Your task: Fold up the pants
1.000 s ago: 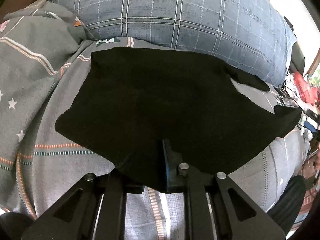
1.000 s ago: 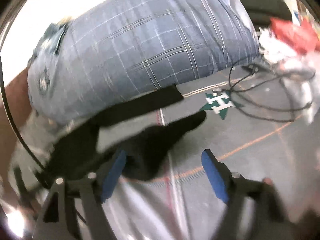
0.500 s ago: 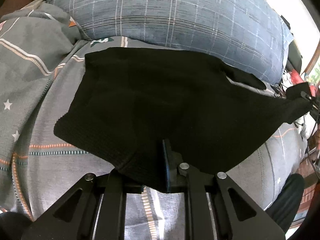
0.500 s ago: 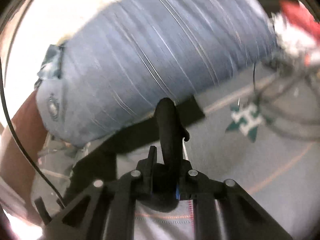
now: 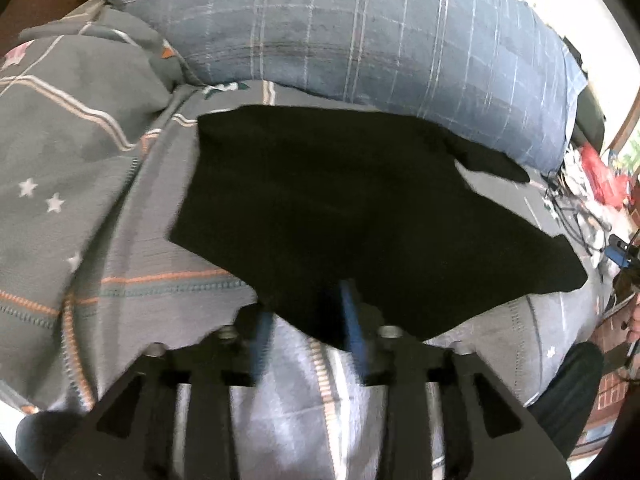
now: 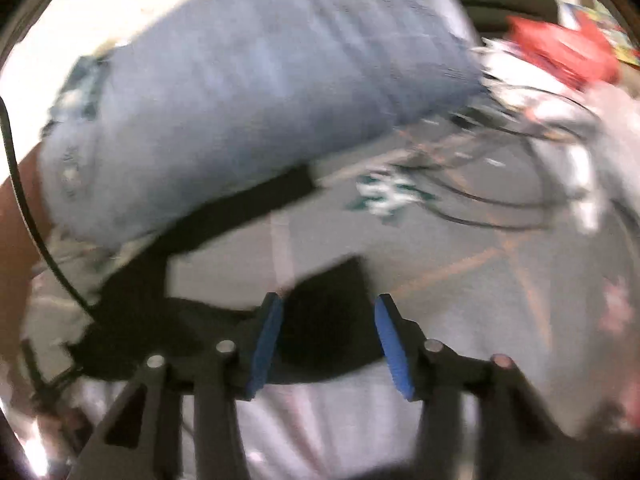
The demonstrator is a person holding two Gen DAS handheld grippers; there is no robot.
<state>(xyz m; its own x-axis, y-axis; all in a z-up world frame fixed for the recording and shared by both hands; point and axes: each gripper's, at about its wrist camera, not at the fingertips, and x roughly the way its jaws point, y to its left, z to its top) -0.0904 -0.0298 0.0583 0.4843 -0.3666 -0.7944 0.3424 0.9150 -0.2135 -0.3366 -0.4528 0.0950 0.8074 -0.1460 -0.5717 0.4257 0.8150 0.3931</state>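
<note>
Black pants (image 5: 352, 216) lie flat on the bed (image 5: 120, 248), spreading straight ahead of the left hand-held gripper (image 5: 306, 336), long axis running across toward the right one (image 6: 326, 340). Both jaws are opening, cloth corners between the pads (not pinched anymore). Plaid pillow (image 5: 360, 28) sits beyond. No containers here.

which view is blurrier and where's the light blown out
Right wrist view: heavy motion smear across the plaid pillow and cables, upper left washed white. Left wrist view: sharper, black pants crisp, only the left tongs blurred, glare at upper right.
</note>
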